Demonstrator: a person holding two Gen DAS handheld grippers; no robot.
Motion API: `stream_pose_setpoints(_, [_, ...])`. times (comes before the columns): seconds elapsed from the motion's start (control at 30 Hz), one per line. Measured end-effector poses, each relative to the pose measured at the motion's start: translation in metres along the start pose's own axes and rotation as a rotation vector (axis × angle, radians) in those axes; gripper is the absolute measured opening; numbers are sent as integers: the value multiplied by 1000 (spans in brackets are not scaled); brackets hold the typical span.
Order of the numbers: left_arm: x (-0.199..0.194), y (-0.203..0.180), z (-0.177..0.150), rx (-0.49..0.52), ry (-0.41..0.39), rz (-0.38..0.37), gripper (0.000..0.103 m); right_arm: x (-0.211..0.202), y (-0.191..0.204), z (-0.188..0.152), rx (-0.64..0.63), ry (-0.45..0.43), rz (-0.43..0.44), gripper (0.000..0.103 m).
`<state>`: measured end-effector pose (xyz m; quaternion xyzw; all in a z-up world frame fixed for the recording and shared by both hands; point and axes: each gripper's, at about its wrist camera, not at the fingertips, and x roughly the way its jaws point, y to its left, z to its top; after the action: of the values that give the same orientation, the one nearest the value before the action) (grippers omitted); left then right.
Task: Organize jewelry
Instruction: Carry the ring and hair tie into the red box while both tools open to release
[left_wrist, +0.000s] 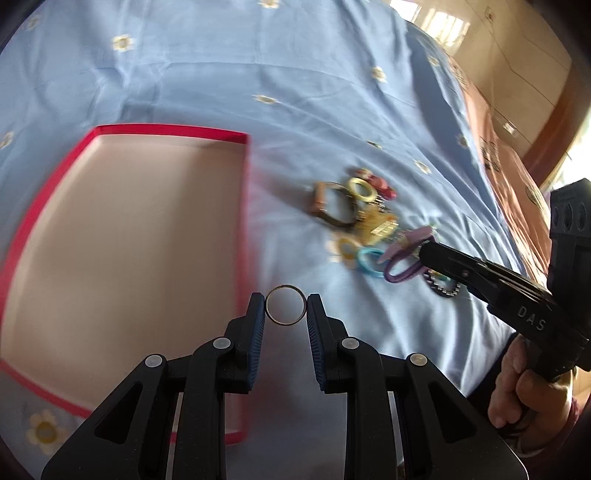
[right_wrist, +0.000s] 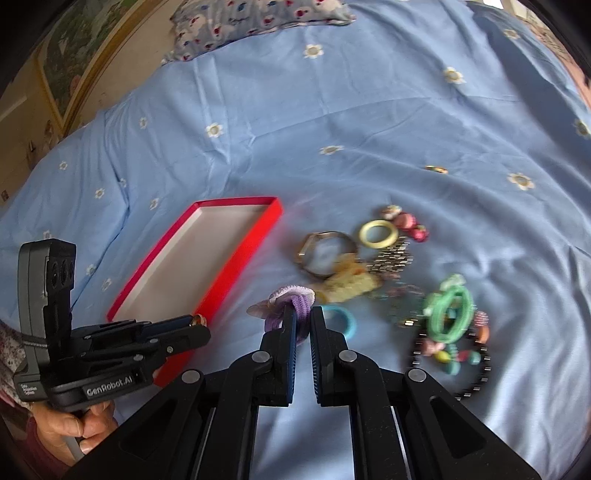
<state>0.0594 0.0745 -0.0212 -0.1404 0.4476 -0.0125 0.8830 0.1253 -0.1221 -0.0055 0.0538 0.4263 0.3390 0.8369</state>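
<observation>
The left gripper (left_wrist: 286, 310) pinches a thin metal ring (left_wrist: 286, 305) between its ribbed blue fingers (left_wrist: 258, 314), just beside the red box (left_wrist: 166, 130), a shallow cardboard tray with a pale inside. The right gripper (right_wrist: 303, 323) is clamped on a purple fabric hair tie (right_wrist: 295, 304). Both hover over a blue flowered bedsheet (right_wrist: 332, 110). A heap of jewelry (right_wrist: 388, 266) lies right of the box: plastic hoops, beads, a hexagonal bangle (right_wrist: 325, 254).
</observation>
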Motion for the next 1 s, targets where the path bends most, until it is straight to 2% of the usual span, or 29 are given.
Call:
stream_pose_setpoints(0.47, [-26,84,13,-84,-46,138,21,51,72,23,-81,56,129,7])
stream_pose_setpoints(0.7, [-18,114,29,-85,-33,179,21,89,99,40,-99,97,179,7])
stream_pose_setpoints(1.0, [10,137,50,-80,18,219,21,138,119,51,-128,174,187,7])
